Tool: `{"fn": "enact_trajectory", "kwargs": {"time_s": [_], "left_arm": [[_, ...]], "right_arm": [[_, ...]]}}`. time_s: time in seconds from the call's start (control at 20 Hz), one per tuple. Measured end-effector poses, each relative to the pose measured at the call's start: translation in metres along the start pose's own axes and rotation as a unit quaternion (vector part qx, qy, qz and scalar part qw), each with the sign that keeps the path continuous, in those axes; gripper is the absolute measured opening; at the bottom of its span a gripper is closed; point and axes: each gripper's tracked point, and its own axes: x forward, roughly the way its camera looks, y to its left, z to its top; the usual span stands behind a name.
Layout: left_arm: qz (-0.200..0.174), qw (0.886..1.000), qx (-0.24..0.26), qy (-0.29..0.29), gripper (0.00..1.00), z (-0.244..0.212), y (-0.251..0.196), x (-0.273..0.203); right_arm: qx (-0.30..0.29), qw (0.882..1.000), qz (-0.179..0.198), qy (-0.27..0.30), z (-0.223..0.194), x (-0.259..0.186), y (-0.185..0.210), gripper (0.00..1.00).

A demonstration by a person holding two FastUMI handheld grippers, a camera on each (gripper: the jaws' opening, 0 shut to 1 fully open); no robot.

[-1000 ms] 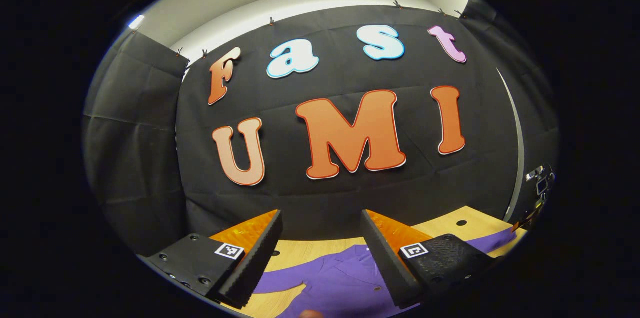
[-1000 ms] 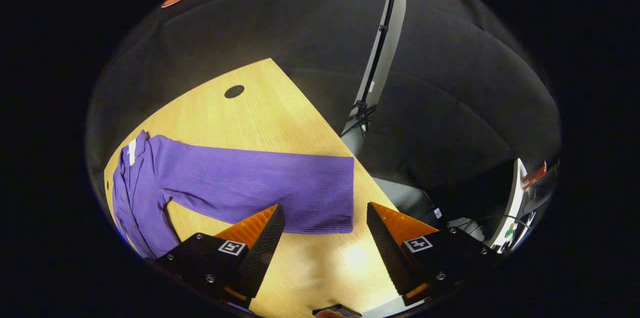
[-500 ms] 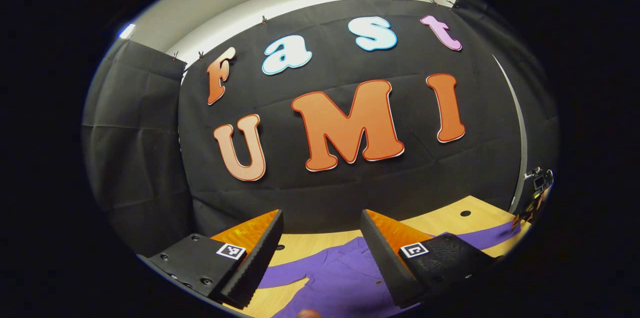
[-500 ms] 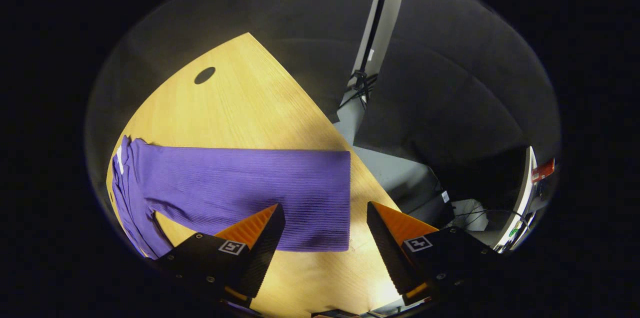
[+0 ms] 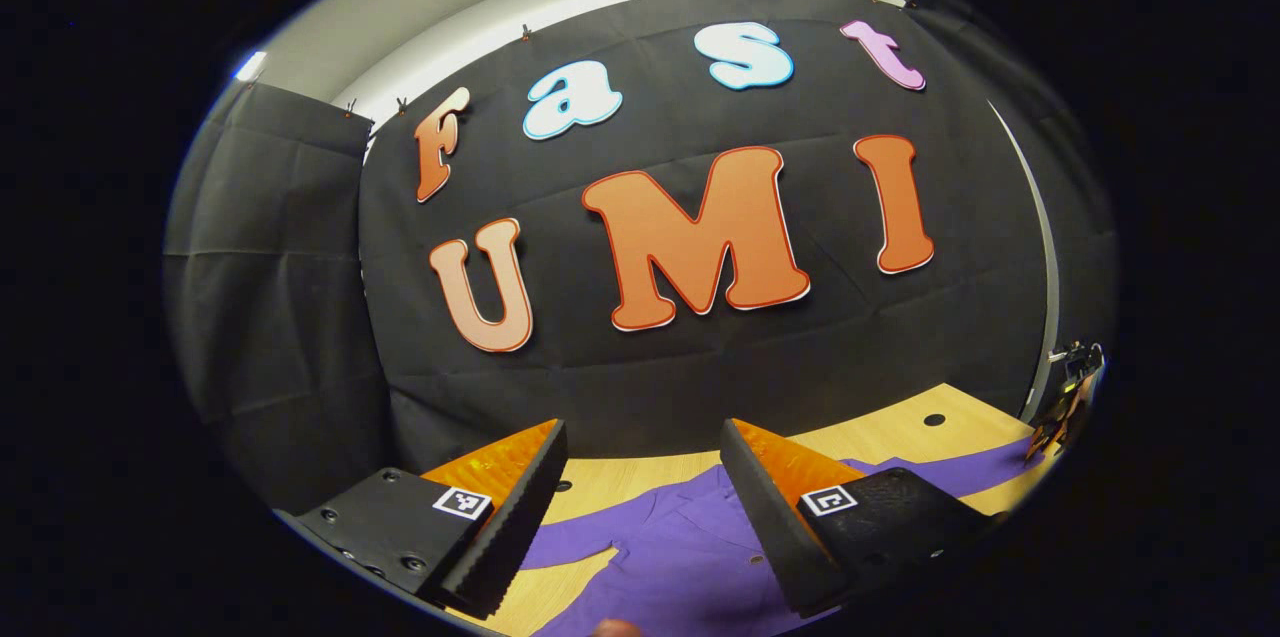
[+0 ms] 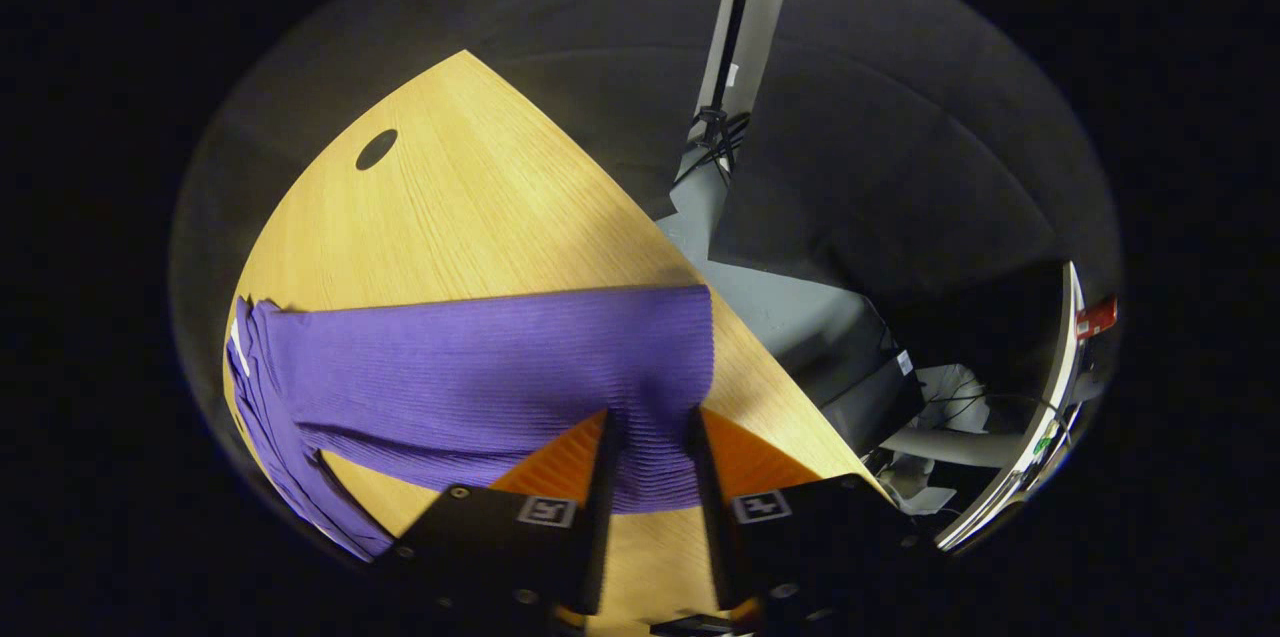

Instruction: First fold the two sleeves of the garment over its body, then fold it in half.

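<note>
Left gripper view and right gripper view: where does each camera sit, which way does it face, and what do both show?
Left gripper view: rides on the left claw, facing level toward the booth wall; fingers apart over the purple garment.
Right gripper view: rides on the right claw, angled down at the wooden table; fingers closing on the sleeve near its cuff.
Shared: the garment, table, and a round table hole.

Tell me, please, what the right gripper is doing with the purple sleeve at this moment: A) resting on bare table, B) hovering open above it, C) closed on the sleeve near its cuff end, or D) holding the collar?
C: in the right gripper view, the right gripper has both fingers pressed against a ridge of the purple sleeve near its cuff.
</note>
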Motion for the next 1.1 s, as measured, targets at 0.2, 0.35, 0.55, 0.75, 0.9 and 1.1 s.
{"fn": "enact_trajectory", "kwargs": {"time_s": [0.2, 0.35, 0.55, 0.75, 0.9, 1.1], "left_arm": [[-0.001, 1.000, -0.002, 0.005, 1.00, -0.003, 0.000, 0.000], [-0.007, 1.000, -0.008, 0.009, 0.96, -0.004, -0.002, 0.000], [-0.016, 1.000, -0.013, 0.002, 0.96, -0.003, -0.003, 0.001], [-0.021, 0.999, -0.025, 0.001, 0.96, -0.003, -0.004, 0.002], [-0.022, 0.999, -0.031, 0.000, 0.96, -0.003, -0.001, 0.005], [-0.018, 0.999, -0.038, -0.002, 1.00, -0.003, 0.004, 0.007]], "right_arm": [[0.034, 0.998, 0.062, 0.002, -0.001, -0.010, 0.014, 0.07], [0.032, 0.996, 0.086, -0.012, 0.002, -0.030, 0.019, 0.05], [0.025, 0.994, 0.104, -0.038, 0.010, -0.066, 0.041, 0.05], [0.010, 0.988, 0.143, -0.064, 0.017, -0.106, 0.081, 0.05], [-0.021, 0.983, 0.164, -0.081, 0.014, -0.140, 0.116, 0.05], [-0.063, 0.975, 0.184, -0.104, 0.011, -0.183, 0.164, 0.04]]}}
